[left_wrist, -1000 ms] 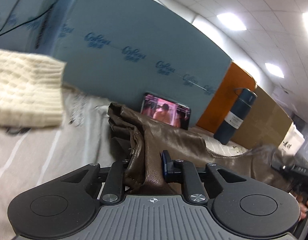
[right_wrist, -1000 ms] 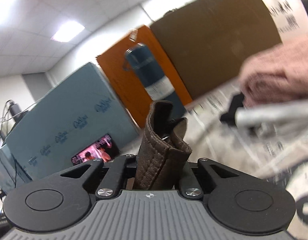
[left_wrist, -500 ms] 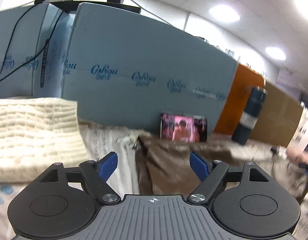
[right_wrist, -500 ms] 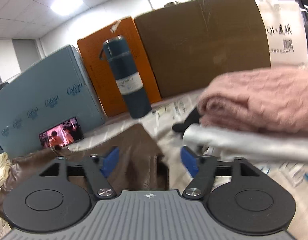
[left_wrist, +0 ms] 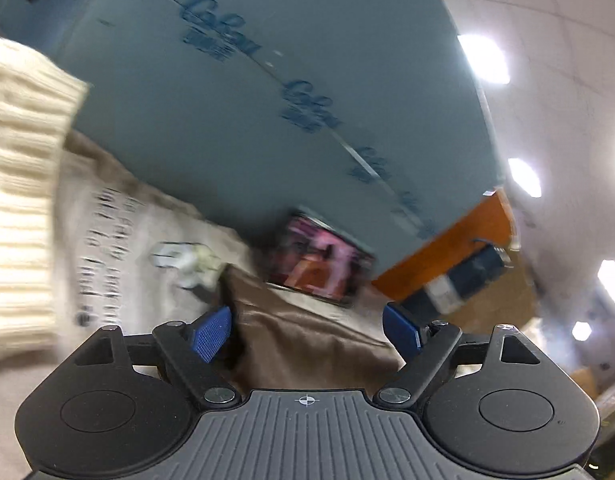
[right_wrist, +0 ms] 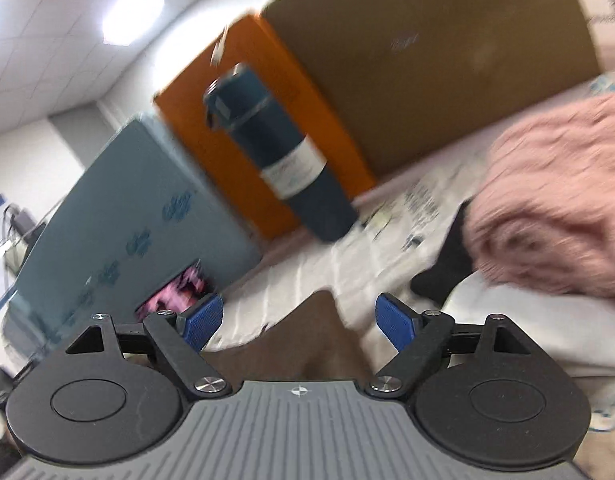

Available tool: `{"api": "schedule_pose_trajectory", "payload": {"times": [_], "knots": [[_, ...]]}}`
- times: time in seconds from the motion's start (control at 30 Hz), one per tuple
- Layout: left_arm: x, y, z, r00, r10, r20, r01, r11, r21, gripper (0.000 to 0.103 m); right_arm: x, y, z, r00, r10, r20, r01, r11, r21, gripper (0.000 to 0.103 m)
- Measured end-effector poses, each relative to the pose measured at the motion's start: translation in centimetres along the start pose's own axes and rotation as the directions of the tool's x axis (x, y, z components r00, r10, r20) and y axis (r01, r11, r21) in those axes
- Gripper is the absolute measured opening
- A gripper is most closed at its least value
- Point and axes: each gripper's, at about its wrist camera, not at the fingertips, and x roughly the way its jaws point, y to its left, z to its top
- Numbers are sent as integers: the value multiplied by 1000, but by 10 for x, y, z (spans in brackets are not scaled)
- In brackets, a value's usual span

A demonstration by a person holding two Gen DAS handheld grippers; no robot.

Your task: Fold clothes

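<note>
A brown leather garment [left_wrist: 307, 344] lies on the printed cloth of the table, just in front of my left gripper [left_wrist: 307, 330], which is open and empty above it. In the right wrist view a corner of the same brown garment [right_wrist: 319, 344] lies between and below the blue pads of my right gripper [right_wrist: 297, 322], which is open and empty too. Both views are blurred by motion.
A cream knit sweater [left_wrist: 23, 208] lies folded at the left. A pink knit [right_wrist: 555, 204] sits on a white garment [right_wrist: 515, 320] at the right. A blue foam board [left_wrist: 267, 92], a phone [left_wrist: 319, 268], a dark blue bottle [right_wrist: 283, 168], and orange and brown boxes stand behind.
One second ago both grippers were shut on the brown garment. Half a second ago they had opened and let it drop. Since then both views have tilted and blurred; the jaws stay open.
</note>
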Motion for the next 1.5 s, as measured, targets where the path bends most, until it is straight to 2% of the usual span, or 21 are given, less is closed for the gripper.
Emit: {"api": "schedule_pose_trajectory", "payload": {"times": [0.07, 0.13, 0.2, 0.27, 0.37, 0.4, 0.47, 0.53, 0.57, 0.67, 0.7, 0.77, 0.87, 0.93, 1.0, 1.07, 1.2, 1.33, 1.4, 1.5], "knots": [[-1, -3, 0, 1000, -31, 4, 31, 999, 25, 85, 6, -1, -2, 999, 39, -30, -39, 999, -2, 83], [-1, -2, 0, 994, -108, 1, 108, 994, 9, 85, 8, -3, -4, 996, 78, -33, -78, 997, 15, 83], [8, -2, 1, 993, -117, -13, 117, 993, -10, 86, 9, -3, -5, 995, 93, -34, -93, 996, 17, 82], [21, -4, 2, 998, -46, -40, 47, 999, 16, 86, 10, -4, -5, 994, 110, -29, -109, 994, 22, 81], [32, -6, -1, 997, -49, -51, 51, 998, 29, 84, 8, -4, -7, 992, 127, -22, -126, 992, 26, 79], [32, -8, -2, 996, -76, -36, 77, 997, 32, 82, 6, -4, -7, 991, 136, -18, -135, 991, 24, 78], [27, -14, -3, 994, -112, -2, 112, 992, 57, 66, 1, -5, -5, 985, 174, -4, -174, 985, 11, 77], [25, -21, -5, 995, -100, 17, 97, 989, 111, 35, -2, -3, -4, 977, 213, 4, -213, 977, -22, 76], [25, -25, -6, 997, -78, 18, 75, 987, 141, 32, -2, -2, -5, 975, 220, 1, -220, 975, -41, 75], [32, -32, -12, 1000, -23, 13, 19, 977, 211, 18, -1, 4, -7, 972, 234, -14, -234, 967, -104, 66], [37, -33, -15, 1000, 4, -1, -3, 975, 224, 15, 1, 7, -8, 975, 218, -31, -220, 966, -135, 58], [45, -34, -19, 999, 26, -20, -21, 971, 237, 10, 6, 15, -12, 982, 178, -64, -187, 959, -211, 53], [39, -36, -22, 1000, 23, -2, -21, 964, 264, 4, 13, 24, -19, 993, 87, -85, -110, 939, -326, 41], [28, -43, -23, 999, 9, 33, -18, 955, 295, 3, 16, 27, -22, 997, 38, -73, -64, 919, -389, 18], [16, -55, -25, 998, -8, 70, -16, 943, 334, 3, 11, 28, -25, 998, 45, -47, -61, 904, -422, 11], [4, -68, -28, 994, -37, 100, -2, 930, 369, 3, 3, 31, -28, 997, 70, -18, -71, 891, -448, 8], [-23, -93, -37, 980, -122, 155, 43, 899, 437, 3, -26, 44, -33, 988, 148, 46, -106, 864, -493, 7], [-61, -112, -50, 958, -207, 200, 86, 869, 486, 3, -57, 54, -40, 970, 222, 94, -140, 836, -531, 7], [-83, -117, -60, 941, -250, 229, 107, 861, 498, 3, -72, 54, -45, 965, 240, 108, -146, 829, -539, 7], [-116, -120, -83, 899, -315, 306, 126, 852, 508, 3, -94, 50, -54, 956, 264, 130, -155, 828, -538, 7]]}}
